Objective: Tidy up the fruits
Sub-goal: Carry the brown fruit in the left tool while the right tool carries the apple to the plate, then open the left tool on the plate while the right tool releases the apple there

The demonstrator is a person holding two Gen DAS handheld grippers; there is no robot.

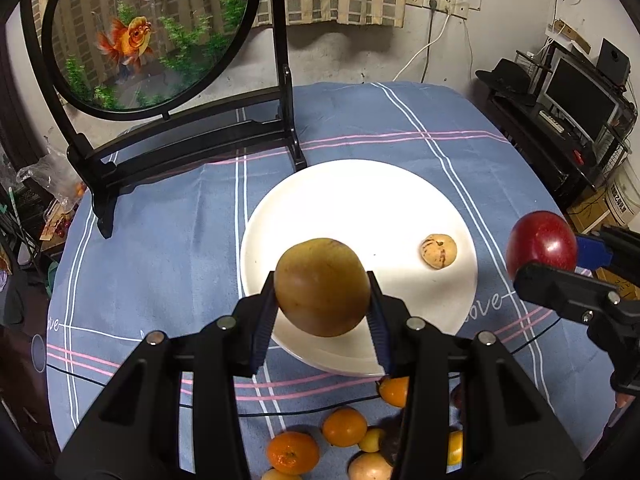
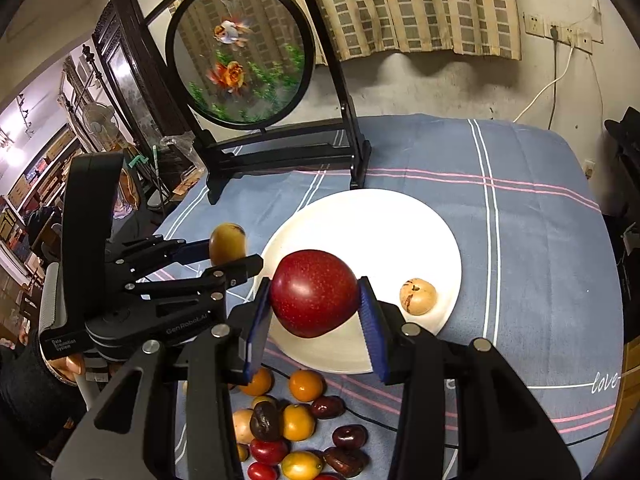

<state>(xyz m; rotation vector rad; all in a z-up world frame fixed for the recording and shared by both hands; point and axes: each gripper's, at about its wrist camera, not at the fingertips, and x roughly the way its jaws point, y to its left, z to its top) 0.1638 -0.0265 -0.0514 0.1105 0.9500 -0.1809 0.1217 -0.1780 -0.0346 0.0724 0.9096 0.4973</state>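
Two fruits are in the air at once above a round table under a blue checked tablecloth (image 1: 168, 248), soft cotton by the look, with pink and white stripes; at its far side stands a black-framed round goldfish screen (image 1: 148, 32), and in the middle a wide, glossy white plate (image 1: 360, 200), shallow and smooth. On the plate lies one small tan speckled fruit (image 1: 438, 251), matte and slightly dented. The left gripper (image 1: 322, 292) is closed partway on a yellow-brown round fruit (image 1: 322, 287), its ribbed blue pads pressing both flanks, held over the plate's near edge. The right gripper (image 2: 315, 300) likewise clamps a glossy red apple-like fruit (image 2: 315, 293) above the plate's near half. Near the front edge a loose heap of small fruits (image 2: 296, 428) waits: waxy orange ones, dark wrinkled dates, shiny red ones. Both carried fruits are round and slick, so a release from height would likely let them roll across the smooth plate, knock the tan fruit, or run off the rim; the two grippers, converging on one plate, could also bump each other
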